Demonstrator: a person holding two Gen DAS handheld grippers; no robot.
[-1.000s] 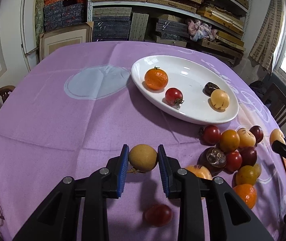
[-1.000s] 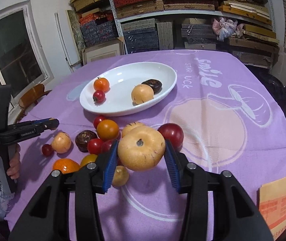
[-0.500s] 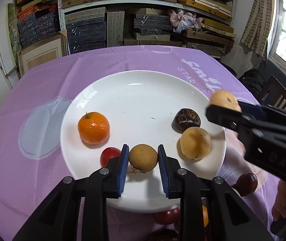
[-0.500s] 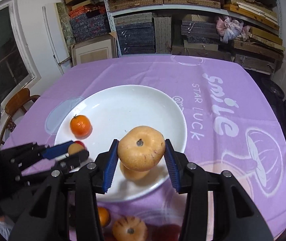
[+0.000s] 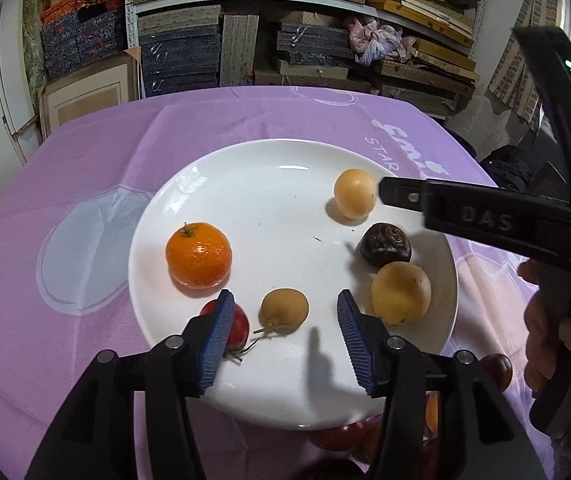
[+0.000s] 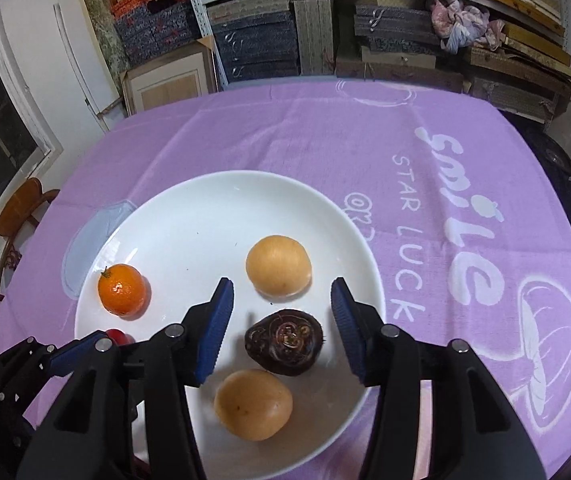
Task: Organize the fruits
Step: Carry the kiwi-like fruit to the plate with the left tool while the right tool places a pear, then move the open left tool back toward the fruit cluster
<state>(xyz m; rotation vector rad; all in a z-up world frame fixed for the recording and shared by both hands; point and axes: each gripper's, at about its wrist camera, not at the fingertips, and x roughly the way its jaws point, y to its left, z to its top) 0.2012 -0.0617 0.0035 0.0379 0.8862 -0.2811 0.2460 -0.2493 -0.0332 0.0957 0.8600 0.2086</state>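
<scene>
A white oval plate (image 5: pixel 269 184) (image 6: pixel 205 208) sits on the purple tablecloth. My left gripper (image 5: pixel 283 312) is open over the plate's near part; a small brown round fruit (image 5: pixel 284 311) lies free between its jaws. My right gripper (image 6: pixel 281 300) is open; a yellow round fruit (image 6: pixel 278 265) (image 5: pixel 354 193) lies on the plate just past its fingertips. The plate also holds an orange mandarin (image 5: pixel 198 255) (image 6: pixel 121 289), a red tomato (image 5: pixel 237 326), a dark wrinkled fruit (image 5: pixel 385 244) (image 6: pixel 283 336) and another yellow fruit (image 5: pixel 400 293) (image 6: pixel 253 404).
The right gripper's body (image 5: pixel 505 224) and the hand holding it reach over the plate's right side in the left wrist view. More fruits (image 5: pixel 495 366) lie on the cloth near the plate's near edge. Shelves of stacked boxes (image 5: pixel 245 40) stand behind the table. A wooden chair (image 6: pixel 17 216) stands left.
Both grippers have opened and let their fruits down onto the plate: the left released the brown fruit, the right released the yellow fruit. Both had carried them over the plate.
</scene>
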